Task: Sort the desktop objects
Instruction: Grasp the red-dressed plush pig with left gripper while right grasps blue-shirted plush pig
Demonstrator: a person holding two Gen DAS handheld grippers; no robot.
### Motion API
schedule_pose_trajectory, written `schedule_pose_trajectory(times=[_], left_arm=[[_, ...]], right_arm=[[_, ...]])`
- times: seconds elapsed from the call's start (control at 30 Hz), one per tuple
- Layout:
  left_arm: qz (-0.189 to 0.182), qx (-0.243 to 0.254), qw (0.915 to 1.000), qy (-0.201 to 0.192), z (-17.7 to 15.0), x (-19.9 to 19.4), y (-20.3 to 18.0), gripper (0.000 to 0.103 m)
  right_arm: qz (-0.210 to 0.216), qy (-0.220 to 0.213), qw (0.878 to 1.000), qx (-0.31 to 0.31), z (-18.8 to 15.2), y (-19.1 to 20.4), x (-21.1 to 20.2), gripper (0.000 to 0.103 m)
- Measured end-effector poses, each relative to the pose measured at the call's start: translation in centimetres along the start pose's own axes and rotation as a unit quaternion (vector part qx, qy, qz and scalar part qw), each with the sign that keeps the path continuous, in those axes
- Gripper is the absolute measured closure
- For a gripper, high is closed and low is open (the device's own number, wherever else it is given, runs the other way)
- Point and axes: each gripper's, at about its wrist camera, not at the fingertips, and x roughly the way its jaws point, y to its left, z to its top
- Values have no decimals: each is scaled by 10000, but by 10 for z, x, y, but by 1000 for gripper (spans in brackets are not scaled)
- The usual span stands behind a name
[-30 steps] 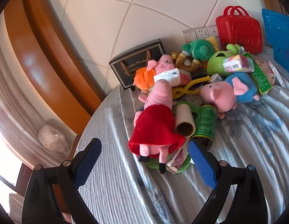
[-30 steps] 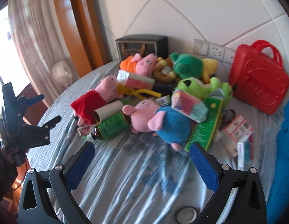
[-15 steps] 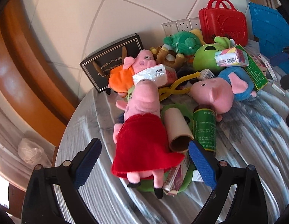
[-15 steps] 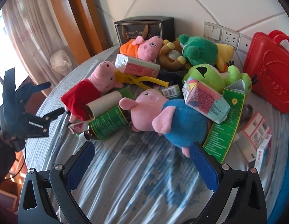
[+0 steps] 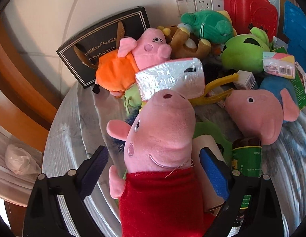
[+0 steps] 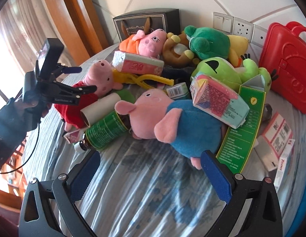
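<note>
Covering most of both views, a round table point(image 6: 156, 193) draped in a striped grey-blue cloth is heaped with toys and packets. At the upper right of the right wrist view a closed red plastic case point(image 6: 287, 65) is leaned against the tiled wall; its contents cannot be seen. A dark gift box point(image 6: 147, 22) is stood at the back of the heap, top centre, also shut.

At the centre of that view a pig plush in blue point(image 6: 184, 126) is lain on its side, with a pink and teal tissue packet point(image 6: 218, 102) propped on it and a flat green carton point(image 6: 243, 126) beside it. A green-labelled bottle point(image 6: 105, 130) and a cardboard tube point(image 6: 101, 110) are laid left of it, close against the pig plush in red point(image 5: 162, 158). A silver-ended tissue pack point(image 5: 170, 79) is rested just beyond that pig's snout, with yellow tongs point(image 5: 218, 92) behind.

The left gripper point(image 5: 153, 165) is held spread wide, the red-dressed pig's head and shoulders lying between its fingers, neither pad seen touching. The right gripper point(image 6: 149, 175) is likewise spread, over bare cloth at the lower centre, near the blue pig's feet and apart from them.
</note>
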Motion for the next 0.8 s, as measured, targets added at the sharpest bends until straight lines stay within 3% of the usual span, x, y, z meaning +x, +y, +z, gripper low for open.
schedule_pose_trajectory(times=[0.1, 0.37, 0.53, 0.67, 0.73, 0.8], left_arm=[[-189, -131, 9994, 240, 0, 12, 5, 32], [-151, 25, 9997, 180, -1, 8, -3, 44], [-111, -50, 9999, 51, -5, -7, -2, 47], [-90, -45, 9999, -88, -8, -22, -1, 48], [-83, -55, 9999, -117, -11, -27, -2, 48], [-71, -73, 9999, -132, -13, -31, -1, 48]], right_arm=[[18, -19, 10000, 18, 2, -2, 1, 0], [180, 12, 9998, -28, 5, -5, 13, 0], [378, -203, 9923, -1164, 16, 21, 18, 0], [31, -419, 9656, -2564, 23, 48, 28, 0], [-256, -220, 9438, -3287, 20, 57, 48, 0], [-723, 25, 9105, -4072, 11, 64, 70, 0]])
